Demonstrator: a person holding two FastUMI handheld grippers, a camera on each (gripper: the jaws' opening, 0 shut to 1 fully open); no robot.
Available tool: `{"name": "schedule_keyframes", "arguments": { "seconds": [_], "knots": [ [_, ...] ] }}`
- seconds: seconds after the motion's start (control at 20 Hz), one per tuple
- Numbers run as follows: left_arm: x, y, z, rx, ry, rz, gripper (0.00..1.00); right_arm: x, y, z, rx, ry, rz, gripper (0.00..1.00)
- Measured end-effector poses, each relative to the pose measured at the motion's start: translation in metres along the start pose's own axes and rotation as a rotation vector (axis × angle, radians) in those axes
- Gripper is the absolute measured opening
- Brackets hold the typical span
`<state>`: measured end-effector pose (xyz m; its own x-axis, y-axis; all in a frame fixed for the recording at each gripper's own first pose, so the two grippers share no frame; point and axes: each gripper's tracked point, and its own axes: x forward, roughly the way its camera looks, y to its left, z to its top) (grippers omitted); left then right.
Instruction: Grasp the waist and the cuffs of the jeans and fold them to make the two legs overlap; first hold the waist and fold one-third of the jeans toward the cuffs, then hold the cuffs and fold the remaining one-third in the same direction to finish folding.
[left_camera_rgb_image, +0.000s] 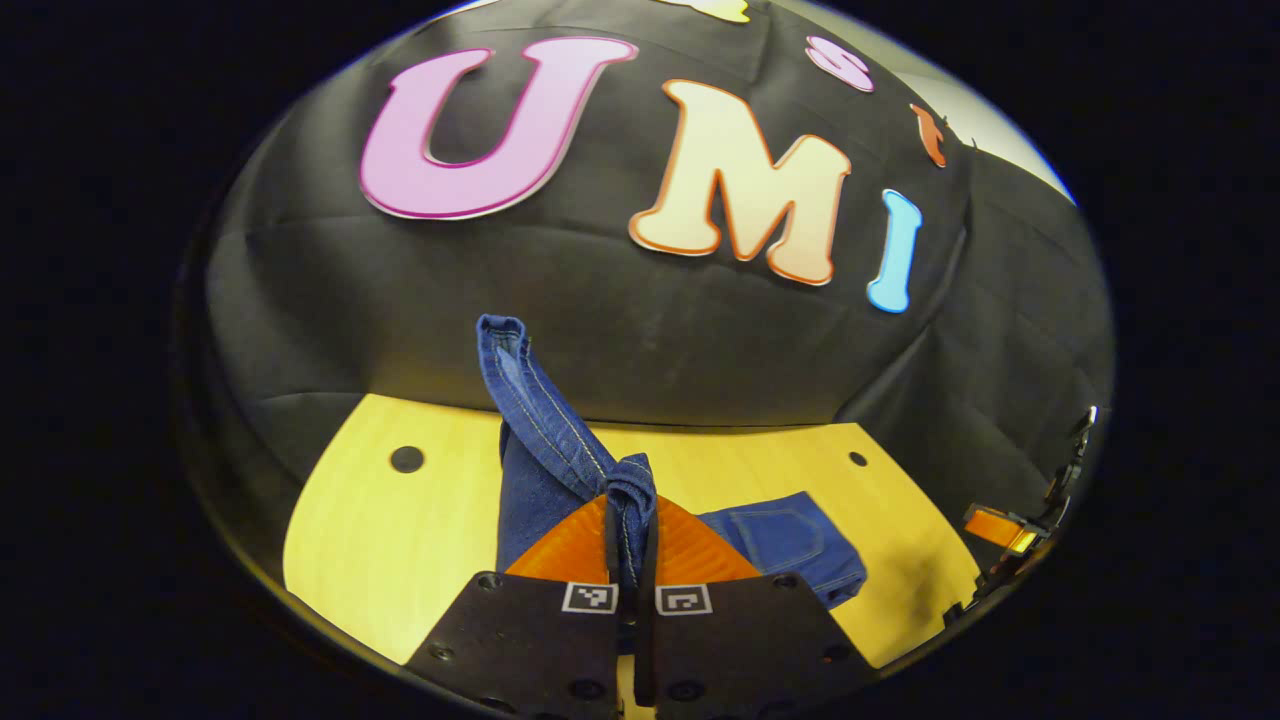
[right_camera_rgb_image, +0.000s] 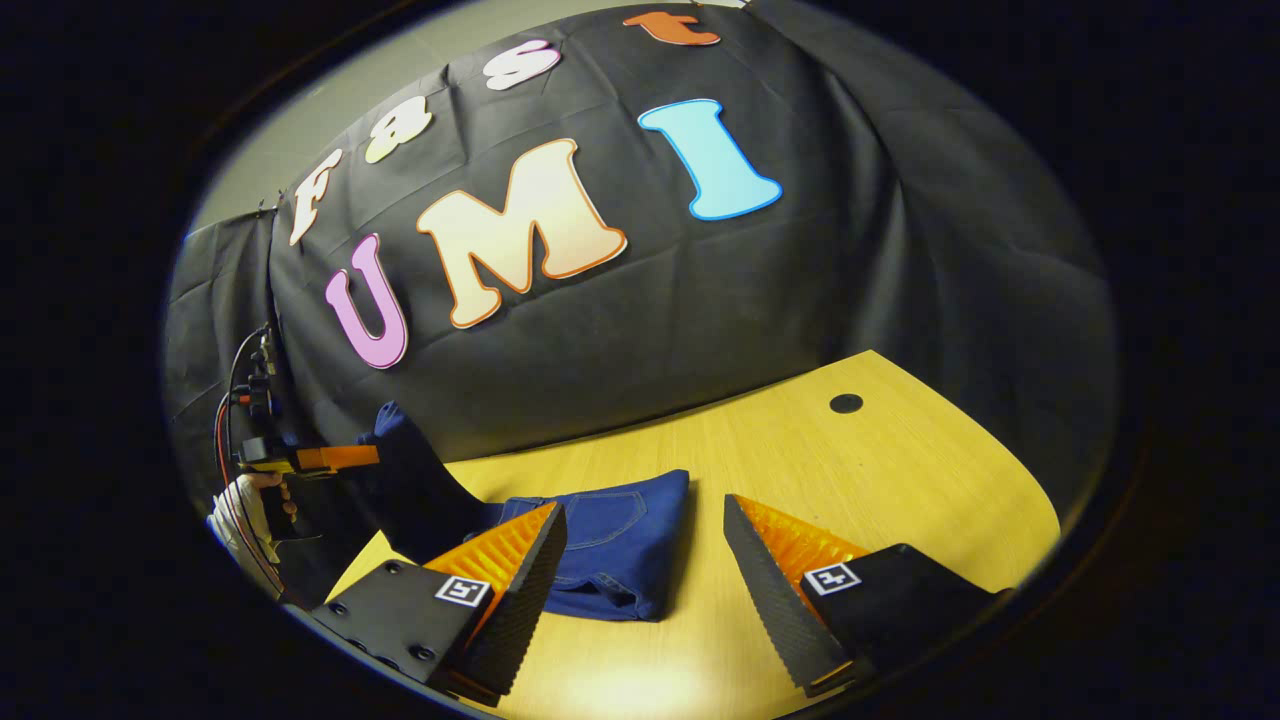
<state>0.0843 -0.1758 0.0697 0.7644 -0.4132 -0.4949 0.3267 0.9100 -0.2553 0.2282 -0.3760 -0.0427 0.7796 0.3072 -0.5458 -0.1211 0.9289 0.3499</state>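
The wooden table (right_camera_rgb_image: 900, 480) carries everything here, and the jeans (right_camera_rgb_image: 610, 545) lie on it as a folded block near its back edge, close under the black cloth wall, the pocket side facing up. From that block one end of the denim rises off the table – the cuffs (left_camera_rgb_image: 628, 500), bunched and pinched between the fingers of the left gripper (left_camera_rgb_image: 632, 560), with a loose hemmed tail standing up above the grip. The right gripper (right_camera_rgb_image: 645, 560) hovers above the table just in front of the folded block, its fingers spread wide with nothing between them. By my reading the waist third is already turned over and this is the last fold – the cuff end going onto the block. To do it well, the lifted cuffs should travel low and straight along the line of the legs, so the two layers stay stacked rather than twisting; the upright tail suggests the grip has caught only part of the hem, so a slow carry is wise. The free gripper could press the block's near edge to the table so it does not drag, then release once the edges line up.
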Motion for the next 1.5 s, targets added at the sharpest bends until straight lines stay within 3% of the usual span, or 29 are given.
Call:
{"name": "schedule_keyframes", "arguments": {
  "seconds": [0.35,0.6,0.8,0.9,1.1,1.3,1.5],
  "knots": [
    [0.057,-0.102,-0.025,0.018,0.02,-0.14,0.0,-0.019,-0.041,0.003,-0.008,0.009,-0.031,0.98],
    [0.099,-0.139,-0.084,0.07,0.083,-0.122,0.0,-0.024,-0.06,-0.001,-0.022,0.029,-0.037,0.98],
    [0.113,-0.148,-0.139,0.115,0.17,-0.089,0.0,-0.024,-0.061,-0.003,-0.044,0.031,-0.022,0.98],
    [0.113,-0.148,-0.149,0.139,0.16,-0.059,0.03,-0.023,-0.06,-0.003,-0.062,0.026,-0.011,0.98],
    [0.079,-0.152,-0.116,0.146,0.029,0.003,0.95,-0.028,-0.047,0.012,-0.123,-0.037,-0.019,0.98],
    [0.002,-0.146,-0.064,0.138,-0.15,0.042,0.95,-0.052,-0.002,0.045,-0.187,-0.195,-0.022,0.97],
    [-0.092,-0.125,-0.04,0.194,-0.234,0.065,0.94,-0.091,0.057,0.065,-0.207,-0.313,0.005,0.97]
  ]
}}
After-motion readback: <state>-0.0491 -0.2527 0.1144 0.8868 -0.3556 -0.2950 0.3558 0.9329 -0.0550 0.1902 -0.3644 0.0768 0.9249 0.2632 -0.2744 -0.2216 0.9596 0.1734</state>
